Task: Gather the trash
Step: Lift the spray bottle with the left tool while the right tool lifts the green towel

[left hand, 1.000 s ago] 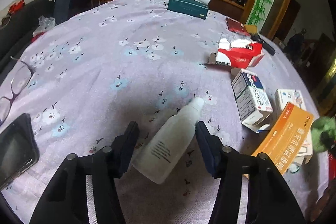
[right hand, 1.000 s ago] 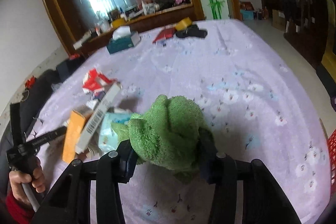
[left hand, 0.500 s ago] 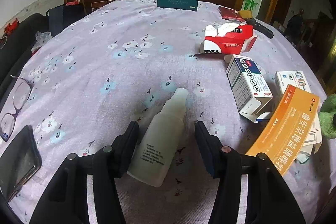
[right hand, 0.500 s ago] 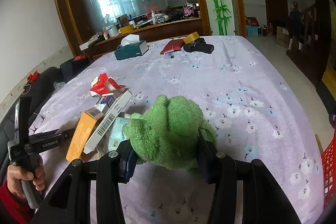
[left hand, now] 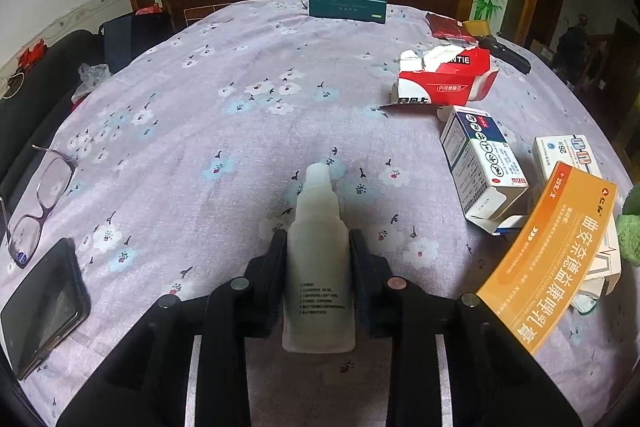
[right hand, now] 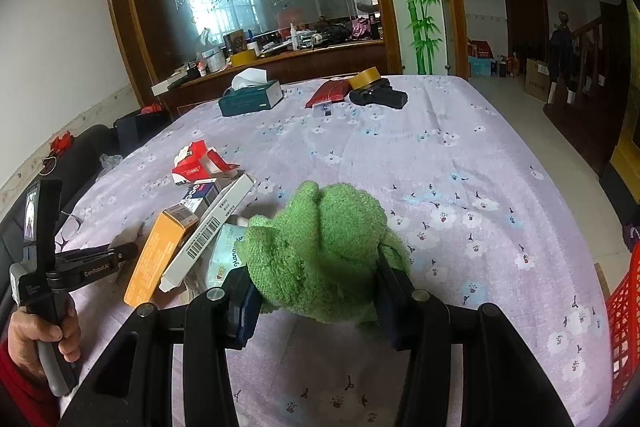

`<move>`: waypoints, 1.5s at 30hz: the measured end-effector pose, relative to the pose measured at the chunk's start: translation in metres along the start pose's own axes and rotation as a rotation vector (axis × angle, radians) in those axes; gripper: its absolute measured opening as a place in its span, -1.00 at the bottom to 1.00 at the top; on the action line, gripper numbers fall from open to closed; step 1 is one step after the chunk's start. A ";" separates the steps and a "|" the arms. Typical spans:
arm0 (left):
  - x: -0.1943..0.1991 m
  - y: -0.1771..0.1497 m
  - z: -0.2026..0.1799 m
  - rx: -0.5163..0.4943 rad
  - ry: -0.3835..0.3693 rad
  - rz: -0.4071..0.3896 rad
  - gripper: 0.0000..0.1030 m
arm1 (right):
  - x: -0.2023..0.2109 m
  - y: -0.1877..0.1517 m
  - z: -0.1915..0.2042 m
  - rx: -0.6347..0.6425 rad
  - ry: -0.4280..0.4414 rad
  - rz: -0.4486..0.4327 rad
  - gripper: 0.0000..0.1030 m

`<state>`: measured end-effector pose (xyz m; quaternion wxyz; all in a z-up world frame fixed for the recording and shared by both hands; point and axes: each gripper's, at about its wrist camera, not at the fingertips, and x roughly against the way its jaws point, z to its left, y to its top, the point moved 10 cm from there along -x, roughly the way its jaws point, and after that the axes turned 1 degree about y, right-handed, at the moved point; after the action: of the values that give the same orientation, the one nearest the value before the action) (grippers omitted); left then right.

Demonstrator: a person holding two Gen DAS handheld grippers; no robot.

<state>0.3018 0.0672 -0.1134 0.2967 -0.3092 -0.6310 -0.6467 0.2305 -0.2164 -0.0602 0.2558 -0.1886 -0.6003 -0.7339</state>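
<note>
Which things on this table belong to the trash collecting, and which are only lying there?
Belong to the job:
- white bottle, clamped in the left gripper
- torn red box
- orange box

Probably just lying about:
- glasses
- phone
- tissue box

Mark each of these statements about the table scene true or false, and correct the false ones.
1. The left gripper is clamped on a white plastic bottle. True; its jaws have just been closing.
2. The right gripper is empty. False: it holds a green fuzzy cloth.
3. A pair of glasses lies beside a dark phone. True.
4. The tissue box is red. False: it is dark teal.
5. The bottle stands upright. False: it lies along the purple floral cloth.
</note>
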 end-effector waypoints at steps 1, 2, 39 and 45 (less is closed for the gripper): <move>0.002 0.001 0.000 0.001 0.000 -0.007 -0.45 | 0.001 0.001 -0.001 0.002 -0.004 -0.005 0.00; 0.003 0.001 0.000 0.003 0.002 -0.016 -0.45 | 0.002 0.001 -0.001 0.004 -0.009 -0.009 0.00; 0.087 0.000 -0.056 -0.084 0.020 -0.239 -0.45 | 0.013 0.009 -0.003 0.013 -0.031 -0.063 0.00; 0.096 -0.001 -0.063 -0.081 -0.016 -0.243 -0.45 | 0.015 0.010 -0.004 0.007 -0.028 -0.074 0.00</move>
<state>0.2388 0.0048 -0.0406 0.1984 -0.2471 -0.6396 -0.7003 0.2248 -0.2238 -0.0440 0.2206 -0.1756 -0.6129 -0.7382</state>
